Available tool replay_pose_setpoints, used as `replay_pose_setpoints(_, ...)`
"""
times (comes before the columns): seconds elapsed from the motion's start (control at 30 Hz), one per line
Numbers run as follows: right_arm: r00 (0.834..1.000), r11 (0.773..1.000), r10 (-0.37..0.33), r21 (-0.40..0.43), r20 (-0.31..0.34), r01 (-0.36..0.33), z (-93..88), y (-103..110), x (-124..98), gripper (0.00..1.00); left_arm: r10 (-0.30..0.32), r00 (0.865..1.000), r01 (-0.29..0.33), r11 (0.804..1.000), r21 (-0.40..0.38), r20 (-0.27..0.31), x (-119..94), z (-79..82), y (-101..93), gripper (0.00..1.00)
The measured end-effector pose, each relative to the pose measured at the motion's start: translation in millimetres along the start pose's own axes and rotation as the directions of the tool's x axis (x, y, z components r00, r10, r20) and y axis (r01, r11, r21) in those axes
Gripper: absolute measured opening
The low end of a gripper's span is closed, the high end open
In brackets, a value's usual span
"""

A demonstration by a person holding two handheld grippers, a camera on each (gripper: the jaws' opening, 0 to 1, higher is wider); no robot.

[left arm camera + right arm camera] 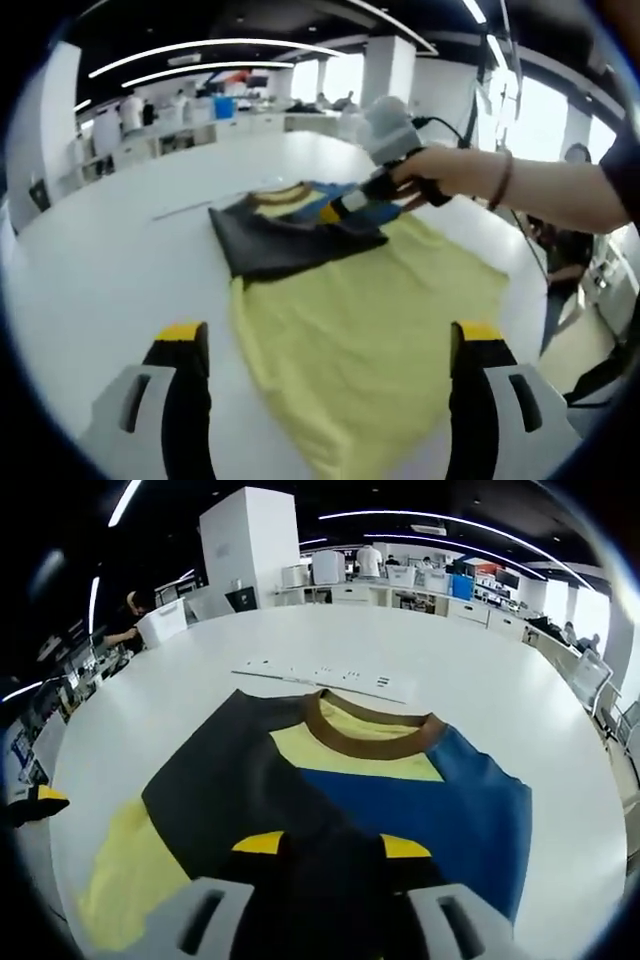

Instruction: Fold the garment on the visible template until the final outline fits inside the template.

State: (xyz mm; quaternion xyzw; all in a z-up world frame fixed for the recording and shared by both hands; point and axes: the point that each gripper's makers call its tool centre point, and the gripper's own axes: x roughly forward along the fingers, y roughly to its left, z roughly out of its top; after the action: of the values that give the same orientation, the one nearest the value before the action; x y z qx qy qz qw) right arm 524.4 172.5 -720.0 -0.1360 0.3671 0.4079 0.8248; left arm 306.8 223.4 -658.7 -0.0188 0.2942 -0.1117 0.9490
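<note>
Left gripper view, nearest first: your left gripper (330, 345) has its jaws spread wide, yellow-tipped, holding nothing, hovering over the near yellow hem of the garment (370, 310). The garment lies flat on the white table (110, 270). Its yellow body runs away from you; past that a dark grey panel is folded across the top, with a brown collar and some blue at the far end.

Further out in that view, your right gripper (352, 203) comes in from the right, held in your hand (425, 180), tip down on the dark/blue fabric near the collar. It seems to pinch cloth there, but the tips are too small to be sure.

Right gripper view: the right gripper's yellow-tipped jaws stand narrow, with dark fabric bunched up between them, so it is gripping the garment at the dark panel. Beyond the jaws, the shirt spreads out: dark grey at left, blue (450, 800) at right, a yellow patch under the brown collar (375, 735), and a yellow strip showing at lower left. Just past the collar a thin pale strip with small dark marks (320, 677) lies on the table; can't tell what it is.

Far back: office desks, white pillar (250, 540), people standing, ceiling light strips.
</note>
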Motion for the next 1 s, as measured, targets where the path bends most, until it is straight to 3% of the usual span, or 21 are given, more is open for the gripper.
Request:
replay_pose_setpoints(0.2, 0.999, 0.999, -0.044, 0.002, -0.002, 0.044, -0.6, -8.4, 1.3, 0.17, 0.006, 1.0, -0.006, 1.0, -0.003, -0.006, -0.8, -1.9, 2.7, 0.96)
replay_pose_setpoints(0.63, 0.998, 0.997, -0.059, -0.051, -0.002, 0.059, 2.5, -11.0, -4.5, 0.0, 0.016, 1.0, -0.016, 1.0, -0.008, -0.009, -2.5, -2.0, 4.5, 0.94)
replay_pose_setpoints(1.0, 0.997, 0.997, -0.066, -0.026, 0.033, 0.066, 8.9, -21.5, -37.5, 0.0, 0.029, 1.0, -0.029, 0.999, -0.015, 0.007, -4.1, 3.5, 8.7, 0.94)
